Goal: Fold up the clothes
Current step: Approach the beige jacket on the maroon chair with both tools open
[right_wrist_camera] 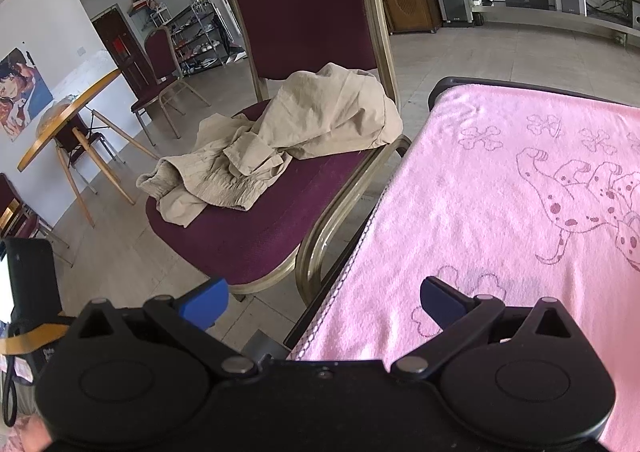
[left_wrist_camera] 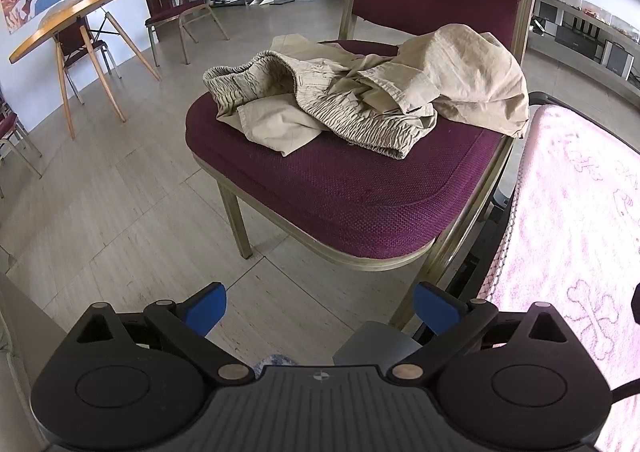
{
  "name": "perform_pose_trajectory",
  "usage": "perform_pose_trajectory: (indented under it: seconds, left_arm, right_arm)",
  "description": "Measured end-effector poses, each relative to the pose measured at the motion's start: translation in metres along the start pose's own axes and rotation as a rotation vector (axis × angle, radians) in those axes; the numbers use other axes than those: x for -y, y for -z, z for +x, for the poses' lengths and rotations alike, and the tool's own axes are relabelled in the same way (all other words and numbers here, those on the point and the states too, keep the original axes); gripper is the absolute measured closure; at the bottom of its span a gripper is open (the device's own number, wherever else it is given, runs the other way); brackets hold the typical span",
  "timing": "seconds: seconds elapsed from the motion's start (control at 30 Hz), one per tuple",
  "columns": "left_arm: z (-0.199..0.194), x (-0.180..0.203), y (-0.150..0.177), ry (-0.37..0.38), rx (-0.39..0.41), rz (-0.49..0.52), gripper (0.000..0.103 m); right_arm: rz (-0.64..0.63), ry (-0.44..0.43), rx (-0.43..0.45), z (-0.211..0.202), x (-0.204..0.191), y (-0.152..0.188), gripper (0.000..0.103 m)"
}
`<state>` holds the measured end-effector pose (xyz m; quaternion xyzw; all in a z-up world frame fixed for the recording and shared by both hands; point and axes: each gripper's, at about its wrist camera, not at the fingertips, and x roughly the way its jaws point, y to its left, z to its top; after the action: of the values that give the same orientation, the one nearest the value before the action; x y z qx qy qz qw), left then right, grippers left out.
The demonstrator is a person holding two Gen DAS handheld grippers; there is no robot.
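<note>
Left wrist | both hand-held grippers (left_wrist_camera: 320,310) (right_wrist_camera: 324,302) wide, empty | crumpled beige trousers (left_wrist_camera: 360,92) legs hidden, on chair (left_wrist_camera: 340,192)

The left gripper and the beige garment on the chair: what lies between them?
In the left wrist view, only bare floor and the chair's empty front seat cushion lie between the left gripper and the beige garment.

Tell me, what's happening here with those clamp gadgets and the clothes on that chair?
A person holds a two-finger gripper in each hand, set to fold clothes. Nothing is picked up yet: the left gripper and right gripper are both open and empty. A crumpled beige garment lies in a heap on the maroon chair. Beside the chair is a surface covered by a pink towel, with the right gripper partly over its near edge.
</note>
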<state>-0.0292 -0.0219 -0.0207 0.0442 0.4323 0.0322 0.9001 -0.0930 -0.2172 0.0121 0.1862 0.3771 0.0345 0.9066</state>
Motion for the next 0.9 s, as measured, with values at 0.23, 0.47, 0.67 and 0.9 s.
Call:
perform_pose_trajectory:
  seconds: [0.23, 0.47, 0.67, 0.9]
  left_arm:
    - [0.0023, 0.0015, -0.0008, 0.001, -0.001, -0.001, 0.002]
    - [0.0038, 0.0025, -0.0028, 0.000, -0.001, -0.002, 0.002]
    - [0.0045, 0.0027, -0.0036, 0.001, -0.002, -0.002, 0.002]
    - [0.0045, 0.0027, -0.0033, 0.005, -0.004, -0.005, 0.002]
  right_arm:
    - [0.000, 0.000, -0.006, 0.0002, -0.0006, 0.0012, 0.000]
    - [0.004, 0.000, -0.011, 0.0002, -0.0002, 0.0018, 0.000]
    - [0.004, 0.002, -0.014, 0.0009, 0.0007, 0.0013, 0.000]
    - [0.007, 0.006, -0.022, 0.0021, 0.0011, 0.0021, 0.000]
